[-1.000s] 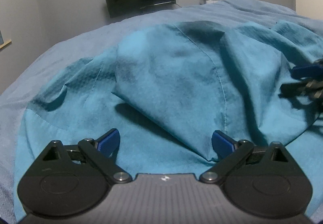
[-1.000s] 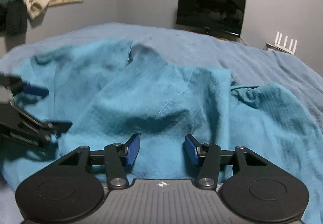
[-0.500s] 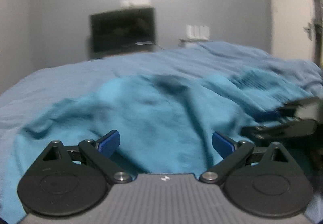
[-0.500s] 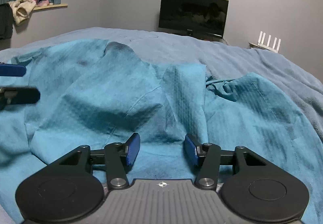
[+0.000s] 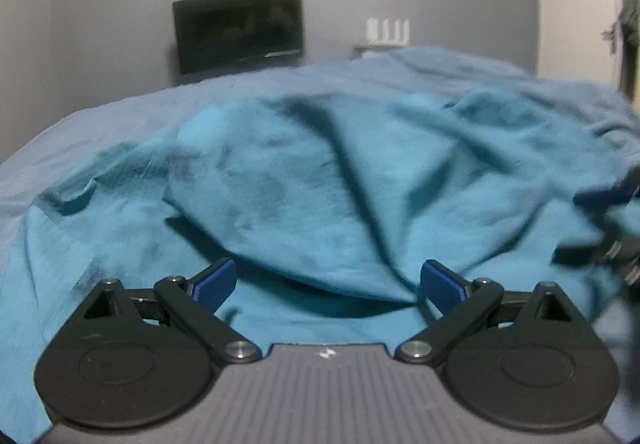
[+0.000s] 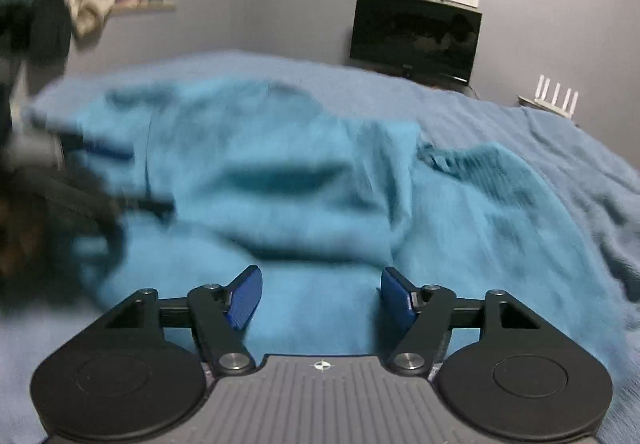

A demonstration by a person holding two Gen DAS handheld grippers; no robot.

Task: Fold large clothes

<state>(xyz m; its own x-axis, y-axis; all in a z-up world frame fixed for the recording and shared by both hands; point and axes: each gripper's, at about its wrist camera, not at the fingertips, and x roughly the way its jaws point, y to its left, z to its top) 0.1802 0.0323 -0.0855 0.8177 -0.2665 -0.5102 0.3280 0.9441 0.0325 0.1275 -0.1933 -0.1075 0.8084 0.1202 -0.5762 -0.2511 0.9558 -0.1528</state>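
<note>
Each gripper, the left gripper (image 5: 326, 282) and the right gripper (image 6: 320, 300), has a grey ribbed body with a small white mark, 2 round black discs, black angular linkage arms with 2 silver screws, and 2 blue ribbed pads (image 6: 244, 302) at the finger ends.

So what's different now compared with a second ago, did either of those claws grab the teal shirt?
No grab. The right gripper has spread its jaws wider and they are opening now, with nothing pinched. Both cameras swung, blurring the view. The left gripper stays wide open, and the teal shirt lies rumpled on the blue bedcover as before.
</note>
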